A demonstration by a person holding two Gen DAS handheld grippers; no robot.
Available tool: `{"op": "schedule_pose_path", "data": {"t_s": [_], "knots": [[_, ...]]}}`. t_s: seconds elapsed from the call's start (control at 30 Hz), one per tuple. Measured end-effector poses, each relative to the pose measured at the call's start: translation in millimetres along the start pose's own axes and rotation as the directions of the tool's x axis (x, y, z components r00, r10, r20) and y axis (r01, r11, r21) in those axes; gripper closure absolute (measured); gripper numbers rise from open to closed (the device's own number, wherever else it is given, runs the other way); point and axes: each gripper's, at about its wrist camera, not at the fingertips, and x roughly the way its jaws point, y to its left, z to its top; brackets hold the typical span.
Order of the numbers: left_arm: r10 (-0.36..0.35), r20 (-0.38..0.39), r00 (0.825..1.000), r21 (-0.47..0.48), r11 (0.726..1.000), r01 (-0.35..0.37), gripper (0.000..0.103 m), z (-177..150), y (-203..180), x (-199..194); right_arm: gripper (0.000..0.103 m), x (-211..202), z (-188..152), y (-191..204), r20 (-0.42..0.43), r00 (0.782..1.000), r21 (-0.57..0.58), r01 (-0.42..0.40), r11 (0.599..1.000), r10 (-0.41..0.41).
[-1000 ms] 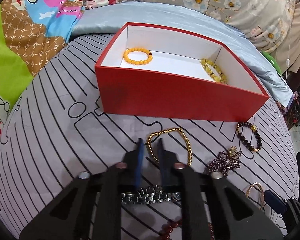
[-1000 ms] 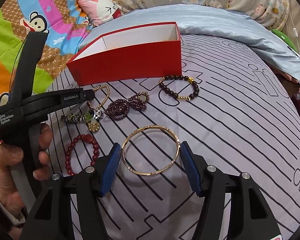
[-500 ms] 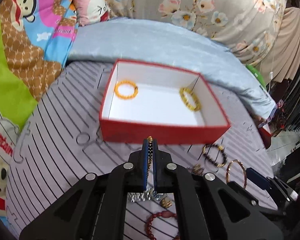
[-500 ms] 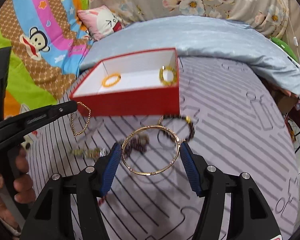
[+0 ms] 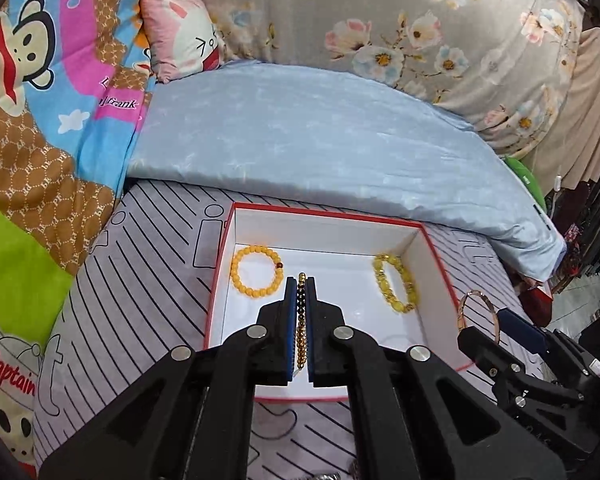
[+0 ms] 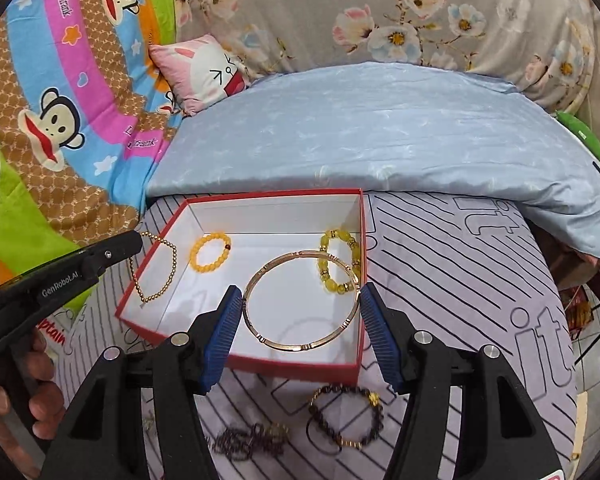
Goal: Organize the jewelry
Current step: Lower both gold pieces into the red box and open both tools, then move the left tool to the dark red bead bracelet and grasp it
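Nearest, right gripper (image 6: pixel 302 314) clamps the gold bangle (image 6: pixel 302 300) across its width: a rigid, smooth, light metal hoop lying nearly flat over the near right part of the red box (image 6: pixel 236 364), best held just so, edge to edge (polished rim likely slippery). Left gripper (image 5: pixel 300 300) is closed tight on the gold bead bracelet (image 6: pixel 156 270), a limp, light strand that hangs in a long loop, long axis roughly vertical, at the box's left rim. Farther in, orange bead bracelet (image 5: pixel 257 270) and yellow bead bracelet (image 5: pixel 394 283) lie flat toward the box's far corners, on the bed.
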Motion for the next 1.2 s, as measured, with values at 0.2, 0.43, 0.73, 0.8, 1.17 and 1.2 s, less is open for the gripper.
{"op": "schedule_pose_path", "data": {"t_s": [0.2, 0.43, 0.73, 0.8, 1.17, 1.2], "knots": [[0.026, -0.030, 0.999, -0.001, 1.000, -0.026, 0.100, 1.2, 4.5, 28.8, 0.044, 34.1, 6.9, -0.2, -0.039, 0.999, 0.009, 0.002, 1.000, -0.001], [0.028, -0.047, 0.999, 0.005, 1.000, -0.028, 0.099, 1.3, 7.3, 41.5, 0.044, 49.0, 9.8, 2.7, -0.053, 0.999, -0.003, 0.008, 1.000, -0.008], [0.058, -0.005, 0.998, -0.012, 0.998, -0.058, 0.055, 0.0, 13.0, 31.0, 0.040, 43.6, 8.1, -1.4, -0.046, 0.999, -0.002, 0.024, 1.000, -0.024], [0.057, 0.001, 0.998, -0.020, 0.998, -0.057, 0.055, -0.5, 16.4, 24.3, 0.039, 35.0, 6.7, -3.9, -0.034, 0.999, 0.005, 0.024, 1.000, -0.024], [0.074, 0.029, 0.997, -0.040, 0.997, -0.073, 0.054, -29.0, 29.0, -30.3, 0.039, -20.2, -37.5, -10.3, -0.026, 0.999, 0.027, 0.024, 0.999, -0.023], [0.075, 0.027, 0.997, -0.036, 0.997, -0.074, 0.054, -33.8, 28.8, -34.3, 0.039, -24.5, -43.0, -9.1, -0.027, 0.999, 0.024, 0.026, 0.999, -0.026]]}}
